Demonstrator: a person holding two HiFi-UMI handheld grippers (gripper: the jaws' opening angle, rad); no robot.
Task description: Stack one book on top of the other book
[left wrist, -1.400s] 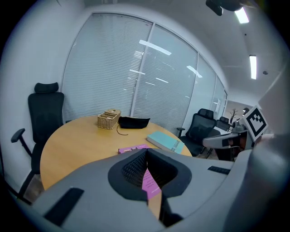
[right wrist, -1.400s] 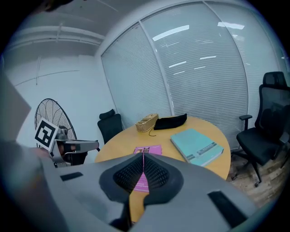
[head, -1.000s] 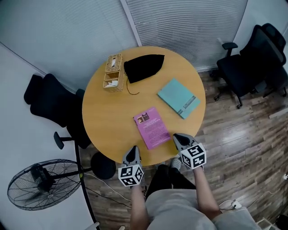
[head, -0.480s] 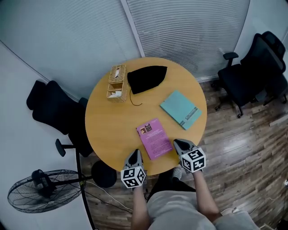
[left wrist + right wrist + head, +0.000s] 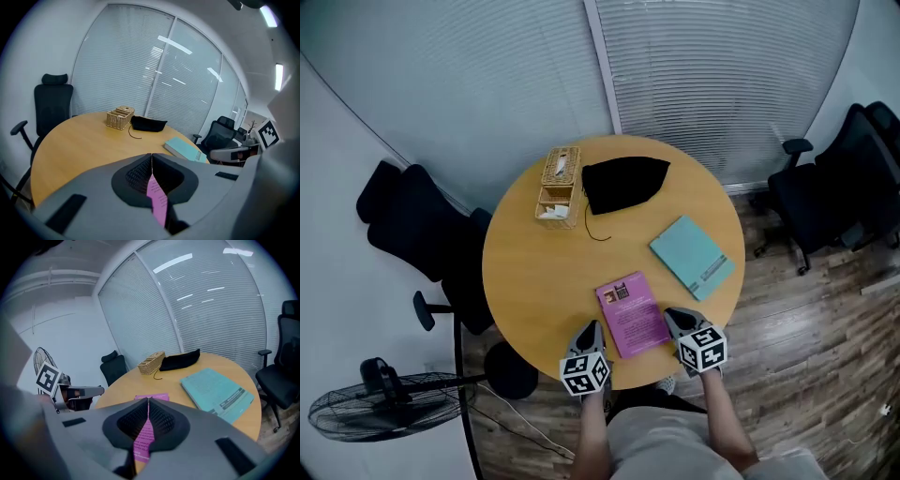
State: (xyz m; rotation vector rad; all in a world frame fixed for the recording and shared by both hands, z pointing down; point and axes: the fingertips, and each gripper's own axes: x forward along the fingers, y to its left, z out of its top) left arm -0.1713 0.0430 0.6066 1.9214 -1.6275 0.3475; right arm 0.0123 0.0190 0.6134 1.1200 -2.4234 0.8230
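Start from shut, empty fingers on both the left gripper [image 5: 590,327] and the right gripper [image 5: 674,315], poised at the near rim of the round tabletop [image 5: 534,272], one at each side of the purple book [image 5: 633,313]. Find that book lying flat near the close edge, with the teal book [image 5: 695,257] flat and well apart toward the far right.

Open one pair of fingers wide before reaching in. Choose the purple book as the one to move, being the nearer to both grippers. Slide a lower finger under a corner close to the rim, or nudge the book outward first to win an edge. Pinch cover and pages together, deep enough to stop the pages fanning. Lift level, carry across, and lower squarely over the teal cover, matching spines and corners. Steady the teal book with the other gripper if it seems likely to skid. Steer clear of the wicker basket [image 5: 559,175] and black pouch [image 5: 623,184] at the far side.
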